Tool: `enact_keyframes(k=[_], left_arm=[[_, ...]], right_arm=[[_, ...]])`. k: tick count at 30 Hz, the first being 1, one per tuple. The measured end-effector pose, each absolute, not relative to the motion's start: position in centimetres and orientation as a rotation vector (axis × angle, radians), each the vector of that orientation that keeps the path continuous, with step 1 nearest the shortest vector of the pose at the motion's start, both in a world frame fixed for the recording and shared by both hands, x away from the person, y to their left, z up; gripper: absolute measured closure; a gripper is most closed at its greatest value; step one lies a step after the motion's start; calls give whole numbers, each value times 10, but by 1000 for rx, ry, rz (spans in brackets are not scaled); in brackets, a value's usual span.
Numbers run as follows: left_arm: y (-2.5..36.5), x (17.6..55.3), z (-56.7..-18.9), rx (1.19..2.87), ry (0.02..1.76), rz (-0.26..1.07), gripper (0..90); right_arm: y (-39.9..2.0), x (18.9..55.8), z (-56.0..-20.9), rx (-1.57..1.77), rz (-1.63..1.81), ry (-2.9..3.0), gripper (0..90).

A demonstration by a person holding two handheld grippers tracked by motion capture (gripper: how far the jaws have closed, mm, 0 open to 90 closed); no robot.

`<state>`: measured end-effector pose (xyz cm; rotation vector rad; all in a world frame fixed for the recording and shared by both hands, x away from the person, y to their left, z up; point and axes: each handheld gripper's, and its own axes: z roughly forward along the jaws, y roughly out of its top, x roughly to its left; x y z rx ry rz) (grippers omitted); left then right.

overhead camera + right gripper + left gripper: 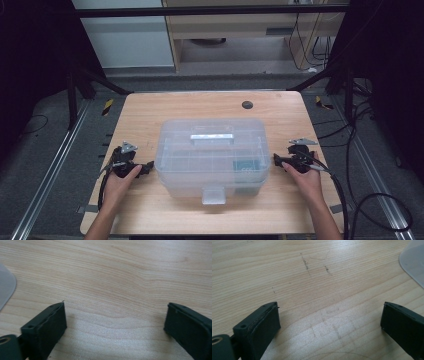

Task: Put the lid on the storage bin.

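Clear plastic box (212, 155) first: it sits shut in the middle of the wooden table (150, 107), a pale handle on its lid and a latch tab facing us at the front. We can make out a greenish patch through its right wall, too faint to identify.

Starting on the left, our left hand (117, 185) comes up from the bottom edge, forearm angled slightly inward, wrist low over the wood. It carries the left gripper (148, 168), which points sideways toward the box's left wall, tips just beside it, not touching as far as we can tell. Its grey plate rides on top and its cable loops back down along the forearm. In the left gripper view, we see the two black jaws spread wide, nothing between them but scuffed wood grain, and a rounded corner of the box (413, 262) at the upper right.

Across to the right, our right hand (307, 181) mirrors that pose, forearm slanting in from the lower right. The right gripper (276, 160) aims at the box's right wall, close beside it. Its cable trails off over the table's right edge. In the right gripper view, those jaws stand released too, bare wood between them, a corner of the box (6, 287) at the far left.

Beyond the table, a dark round cap (247, 105) sits near the back edge.
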<state>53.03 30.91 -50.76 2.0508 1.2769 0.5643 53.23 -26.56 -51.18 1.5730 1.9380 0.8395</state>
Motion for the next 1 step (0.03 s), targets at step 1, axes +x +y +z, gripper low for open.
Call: enact_keyframes(k=[1], left_arm=[[309,531,-508,2050,1282,566,8]], right_arm=[[-266,533,-512,1573,831,1943,20]])
